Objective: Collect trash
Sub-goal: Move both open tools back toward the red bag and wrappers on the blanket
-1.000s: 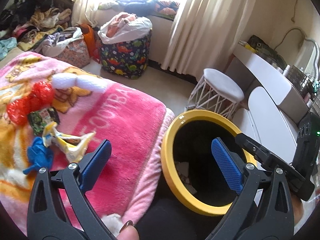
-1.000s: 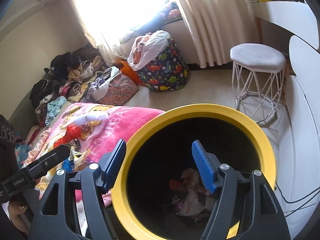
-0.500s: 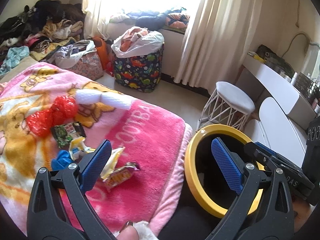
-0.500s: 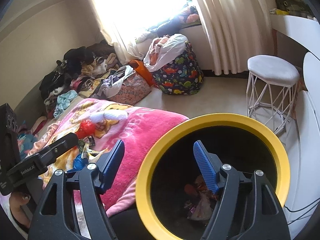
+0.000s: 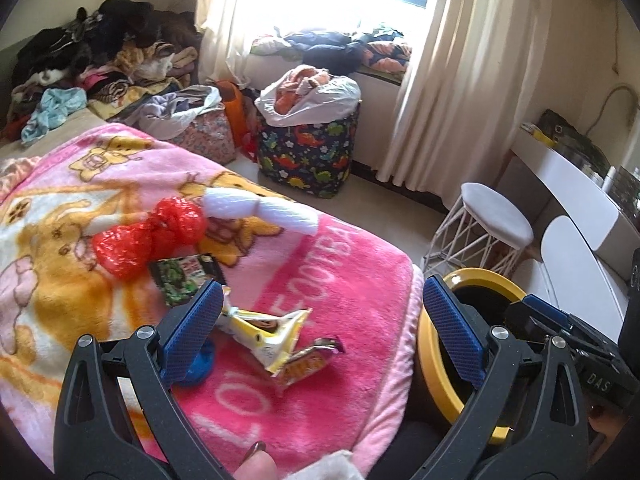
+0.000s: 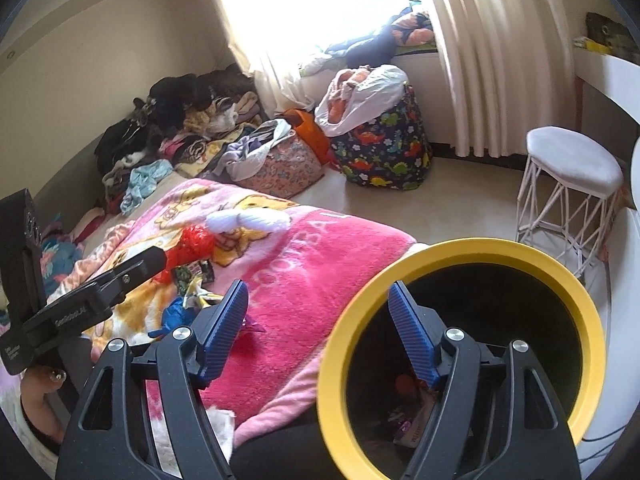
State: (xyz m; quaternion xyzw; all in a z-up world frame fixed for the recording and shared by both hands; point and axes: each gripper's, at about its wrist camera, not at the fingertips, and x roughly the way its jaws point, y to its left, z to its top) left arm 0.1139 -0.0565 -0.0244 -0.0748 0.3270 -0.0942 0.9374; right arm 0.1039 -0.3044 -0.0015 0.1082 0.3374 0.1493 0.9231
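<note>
The left gripper (image 5: 320, 320) hangs over the near edge of the pink blanket (image 5: 352, 280), its blue pads spread wide with nothing between them. Straight ahead of it, just past the fingertips and slightly below, lies a yellow wrapper (image 5: 268, 330), and touching that on the side toward the bin, a smaller orange wrapper (image 5: 310, 360). The yellow one runs crosswise to the gripper's line, from the left pad toward the blanket's near right corner, so the pads as they stand would meet it at its ends; a grip across its narrow middle looks to need a roll of the wrist. A blue crumpled scrap (image 5: 200, 362) sits behind the left pad, partly hidden. Farther out toward the middle of the blanket lie a dark green packet (image 5: 186, 278), a red plastic bag (image 5: 148, 236) and a white roll (image 5: 260, 208).

The right gripper (image 6: 316, 332) is also spread apart and empty. It straddles the yellow rim of the bin (image 6: 460, 248), one pad inside the mouth and one over the blanket's near edge. The bin stands against the blanket's right edge, with some wrappers already at its bottom.

The left gripper is the nearer to the wrappers, and the bin lies to its right, so the likely move is a short reach forward and down, then a carry rightward off the blanket's edge.
</note>
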